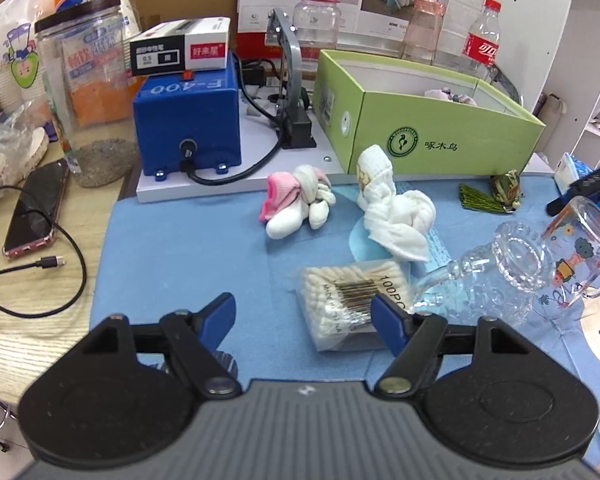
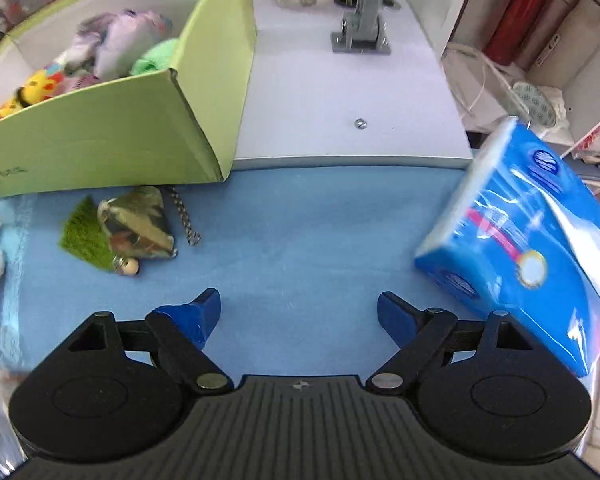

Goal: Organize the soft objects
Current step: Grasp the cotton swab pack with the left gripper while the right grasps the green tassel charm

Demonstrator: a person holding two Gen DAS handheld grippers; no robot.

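While both jaws gape: left hand-held gripper (image 1: 303,314) over cotton-swab bag (image 1: 350,303) edge; right hand-held gripper (image 2: 299,307) over bare mat (image 2: 300,236)

My two tools, black and blue

Each of my tools, left tool (image 1: 303,312) and right tool (image 2: 299,312), has blue fingertips on black linkage arms, brass-coloured pivot pins, round black housings and a ribbed grey body.

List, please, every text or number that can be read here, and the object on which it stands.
"F-400": blue machine, printed upside down.
"0.5": small carton on top of it; its Chinese characters are too small.
"100P": cotton swab bag, cut off by a claw finger.
Tissue pack: blurred, unreadable.
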